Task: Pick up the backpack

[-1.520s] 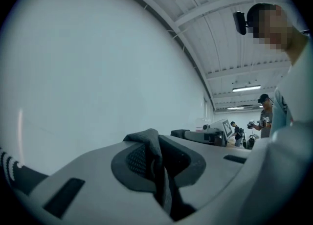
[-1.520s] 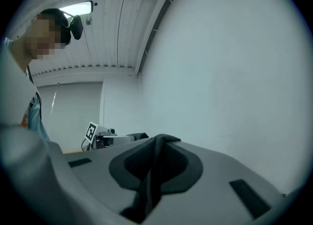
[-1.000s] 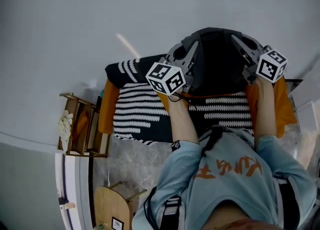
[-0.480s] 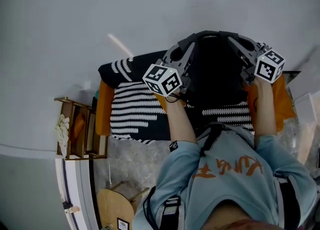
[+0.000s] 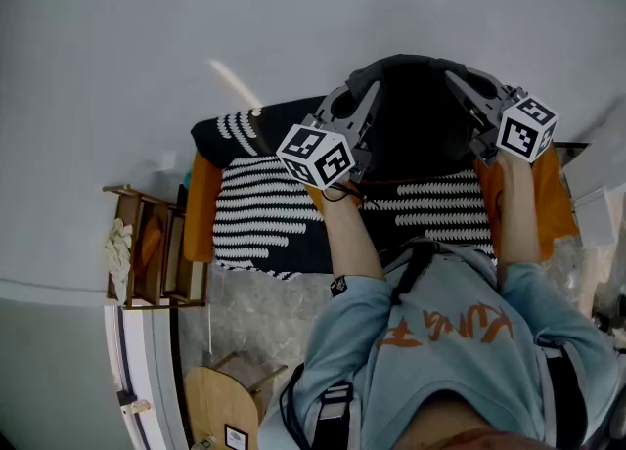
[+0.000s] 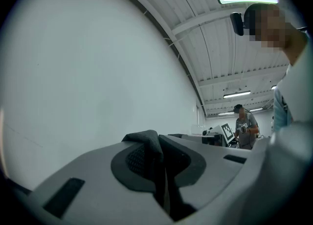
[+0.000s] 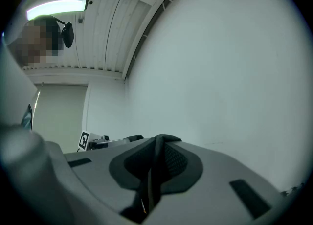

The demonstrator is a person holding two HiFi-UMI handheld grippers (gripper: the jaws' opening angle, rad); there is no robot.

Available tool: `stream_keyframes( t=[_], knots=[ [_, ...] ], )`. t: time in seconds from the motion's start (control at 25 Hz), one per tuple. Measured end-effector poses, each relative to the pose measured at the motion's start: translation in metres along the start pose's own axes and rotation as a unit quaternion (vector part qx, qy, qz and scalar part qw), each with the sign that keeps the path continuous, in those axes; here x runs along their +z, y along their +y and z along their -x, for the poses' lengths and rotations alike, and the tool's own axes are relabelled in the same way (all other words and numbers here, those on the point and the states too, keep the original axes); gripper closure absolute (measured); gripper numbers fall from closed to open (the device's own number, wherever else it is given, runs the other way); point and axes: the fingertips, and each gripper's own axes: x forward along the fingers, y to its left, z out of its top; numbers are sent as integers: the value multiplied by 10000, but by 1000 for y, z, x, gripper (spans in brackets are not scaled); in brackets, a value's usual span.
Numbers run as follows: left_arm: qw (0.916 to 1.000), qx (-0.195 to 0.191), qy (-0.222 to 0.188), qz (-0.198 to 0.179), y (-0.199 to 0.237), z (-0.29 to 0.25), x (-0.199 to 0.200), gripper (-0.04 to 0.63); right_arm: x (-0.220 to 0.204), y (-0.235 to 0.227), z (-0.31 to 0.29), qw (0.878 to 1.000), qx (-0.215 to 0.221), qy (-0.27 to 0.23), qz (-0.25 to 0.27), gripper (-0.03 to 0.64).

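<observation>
Backpack [image 5: 421,115] is hanging between my two grippers, over the striped blanket [image 5: 264,213]. I am clenching the left gripper [image 6: 156,153] on a fold of its dark fabric [image 6: 145,140], and the right gripper [image 7: 154,158] is pinching the matching fold on the other side. I am judging that this two-sided grip is sharing the load and stopping the bag from tipping.

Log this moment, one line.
left gripper: shut on backpack | right gripper: shut on backpack | backpack: gripped at both top sides
</observation>
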Motion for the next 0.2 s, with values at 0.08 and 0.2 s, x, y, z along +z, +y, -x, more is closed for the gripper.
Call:
stream_keyframes(
  t=[0.08,0.2],
  knots=[
    [10000,16,-16,-29,1,2,-2,552,-4,0,0,10000,15,8,14,571],
    [10000,34,-24,-81,0,5,-8,552,-12,2,1,10000,52,18,54,571]
  ],
)
